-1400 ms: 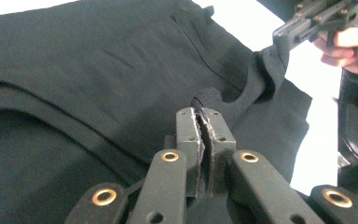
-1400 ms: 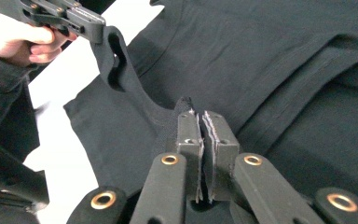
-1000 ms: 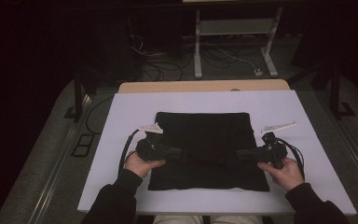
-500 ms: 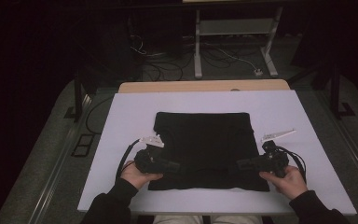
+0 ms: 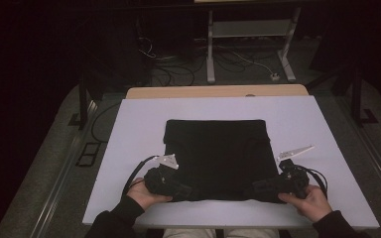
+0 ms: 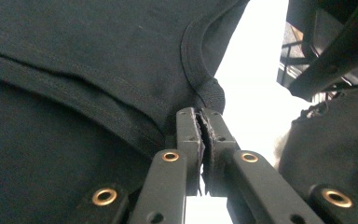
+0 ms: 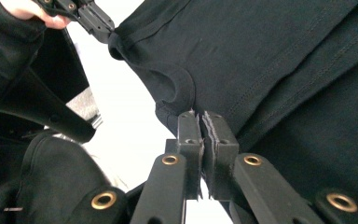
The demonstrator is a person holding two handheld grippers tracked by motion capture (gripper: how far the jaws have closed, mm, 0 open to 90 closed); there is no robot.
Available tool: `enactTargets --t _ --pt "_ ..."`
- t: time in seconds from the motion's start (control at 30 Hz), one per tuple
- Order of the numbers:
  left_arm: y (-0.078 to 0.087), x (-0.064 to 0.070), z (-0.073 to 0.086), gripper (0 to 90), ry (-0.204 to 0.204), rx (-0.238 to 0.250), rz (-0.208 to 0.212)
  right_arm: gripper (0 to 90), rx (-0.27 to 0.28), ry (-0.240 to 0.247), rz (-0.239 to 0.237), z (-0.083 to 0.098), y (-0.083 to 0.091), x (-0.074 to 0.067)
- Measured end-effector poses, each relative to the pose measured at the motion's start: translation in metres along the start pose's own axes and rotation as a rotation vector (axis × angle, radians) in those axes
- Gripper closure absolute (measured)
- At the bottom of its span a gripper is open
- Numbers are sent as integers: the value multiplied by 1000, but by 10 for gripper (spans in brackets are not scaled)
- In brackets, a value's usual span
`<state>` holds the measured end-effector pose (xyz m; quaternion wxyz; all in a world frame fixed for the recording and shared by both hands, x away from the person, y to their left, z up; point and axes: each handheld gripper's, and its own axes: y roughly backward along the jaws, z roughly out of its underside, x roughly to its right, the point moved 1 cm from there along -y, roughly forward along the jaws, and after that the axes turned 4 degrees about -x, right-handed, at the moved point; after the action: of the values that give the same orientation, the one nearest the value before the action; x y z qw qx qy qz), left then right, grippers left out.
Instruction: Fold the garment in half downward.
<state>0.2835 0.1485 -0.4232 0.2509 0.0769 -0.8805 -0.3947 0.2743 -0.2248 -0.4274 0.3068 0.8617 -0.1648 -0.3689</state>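
- Black garment (image 5: 216, 156): laid flat as a folded rectangle at the middle of the white desk (image 5: 129, 129).
- Stitched hems and a curved neckline are shown in the gripper views.
- Left gripper (image 6: 201, 122), right gripper (image 7: 200, 122): jaws clamped on its near corners.

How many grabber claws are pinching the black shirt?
2. The left gripper pinches the black shirt at its near left corner, and the right gripper pinches its near right corner. Both are clamped shut on the fabric.

Dark lab: white worktable (image 5: 129, 148), floor cables (image 5: 238, 59), metal stand (image 5: 248, 34).
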Motion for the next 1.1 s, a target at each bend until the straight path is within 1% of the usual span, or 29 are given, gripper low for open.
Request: enactTargets --t 0.13,0.33,0.5,0.7,0.73,0.83,0.87,0.9,1.0,1.1 --pt "0 1 4 854 -4 -18 6 846 -21 8 -8 4 -2 -5" --pt "-1 2 8 854 8 -32 16 846 -51 12 -14 10 -5 -9" --pt "-1 2 11 853 10 -44 18 845 -72 10 -15 13 -7 -11" --pt "-1 2 12 853 20 -38 15 845 -86 10 -15 16 -9 -11" --pt "-1 2 13 853 15 -51 16 845 -93 12 -14 16 -10 -11" --pt "-2 3 14 853 14 -54 17 845 -99 9 -15 17 -11 -12" --pt "-2 3 14 853 5 -60 17 845 -105 13 -14 18 -12 -13" --pt "-2 3 14 853 5 -60 17 845 -107 13 -15 18 -12 -13" --pt "-3 3 14 852 12 -65 24 845 -113 14 -16 18 -13 -13" --pt "-3 3 15 849 23 -60 24 843 -118 12 -14 19 -14 -13"
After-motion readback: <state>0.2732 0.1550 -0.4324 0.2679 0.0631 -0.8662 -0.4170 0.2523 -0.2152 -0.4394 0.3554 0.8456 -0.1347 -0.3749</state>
